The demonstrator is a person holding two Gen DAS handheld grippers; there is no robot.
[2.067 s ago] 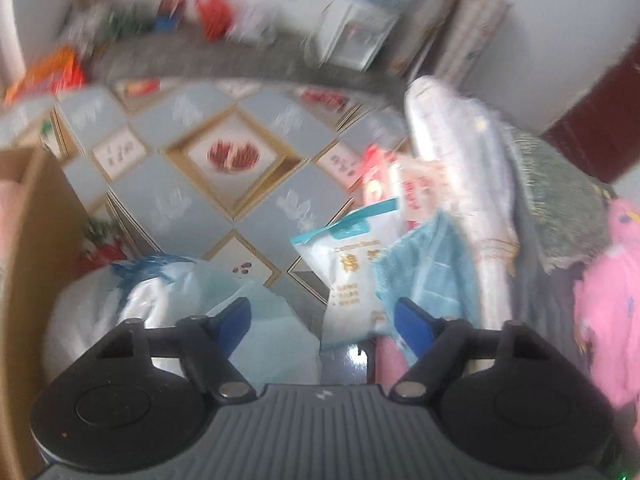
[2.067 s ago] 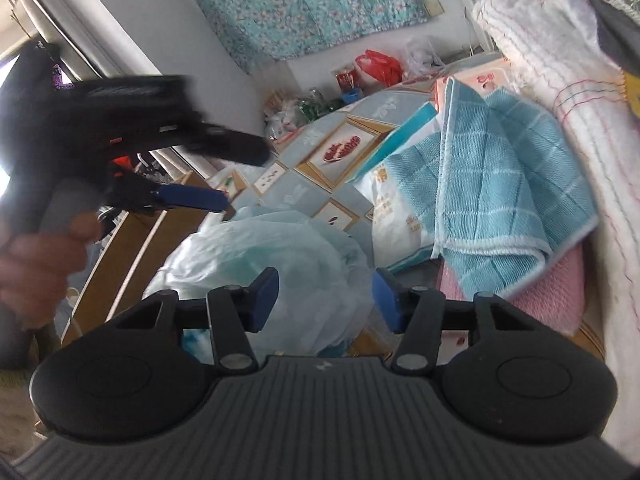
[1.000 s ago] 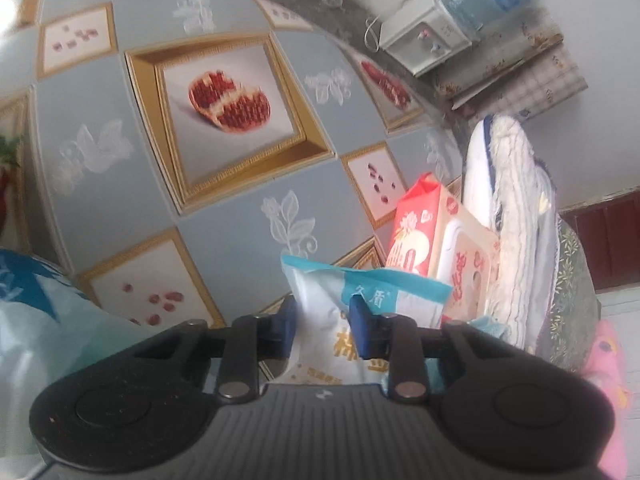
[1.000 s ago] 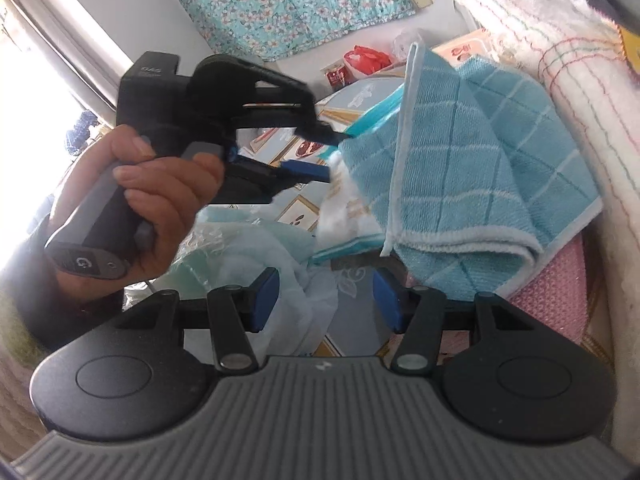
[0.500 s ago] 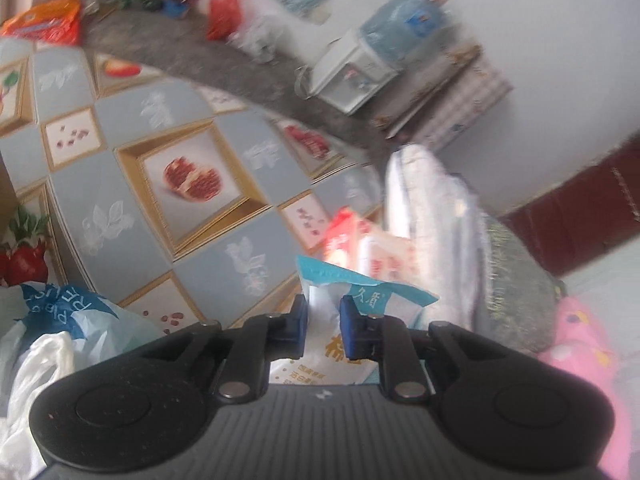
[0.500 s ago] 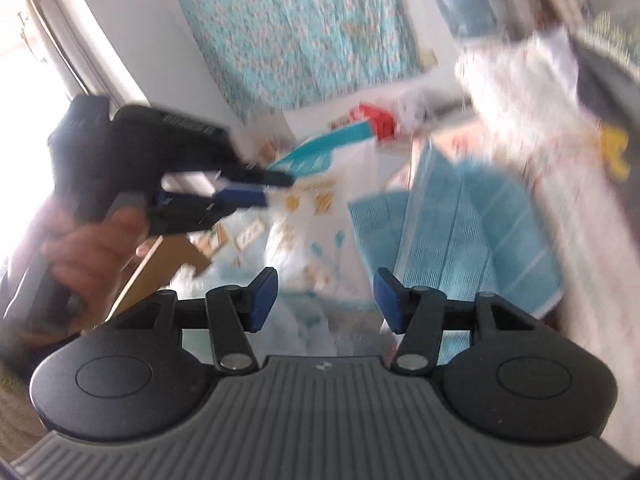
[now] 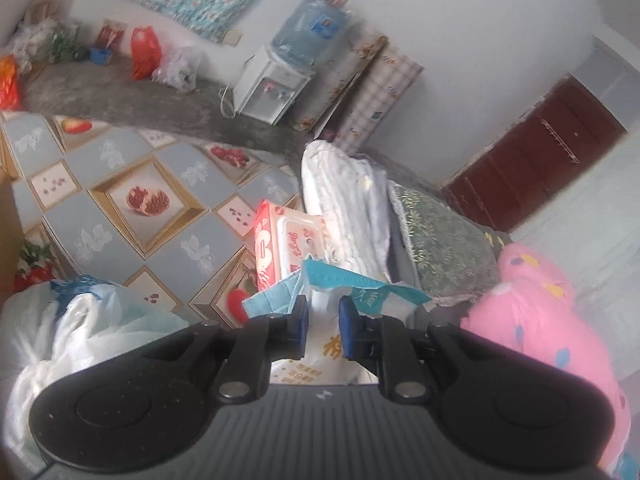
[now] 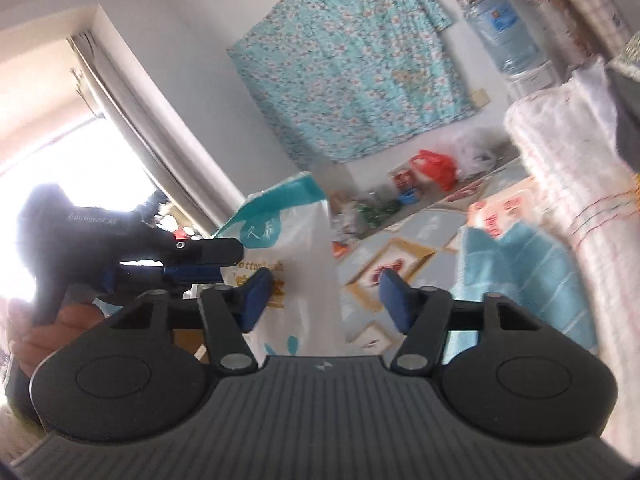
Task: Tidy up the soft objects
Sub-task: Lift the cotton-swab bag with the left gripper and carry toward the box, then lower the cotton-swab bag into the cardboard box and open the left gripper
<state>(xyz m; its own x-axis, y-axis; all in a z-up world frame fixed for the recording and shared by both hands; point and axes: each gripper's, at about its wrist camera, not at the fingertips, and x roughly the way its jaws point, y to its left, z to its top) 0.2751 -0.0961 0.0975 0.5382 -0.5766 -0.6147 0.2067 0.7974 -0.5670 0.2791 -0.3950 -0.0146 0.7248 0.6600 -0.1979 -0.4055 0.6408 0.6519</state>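
Left hand-held gripper [image 7: 322, 317] pinches crinkly plastic tissue pack [image 7: 320, 344]

Left tool [image 7: 322, 318]: clamped tight on something thin, tilted downward.
Right tool [image 8: 324, 296]: jaws closing, pads touching nothing.
Hand [image 8: 52, 332]: gripped the left tool's handle.
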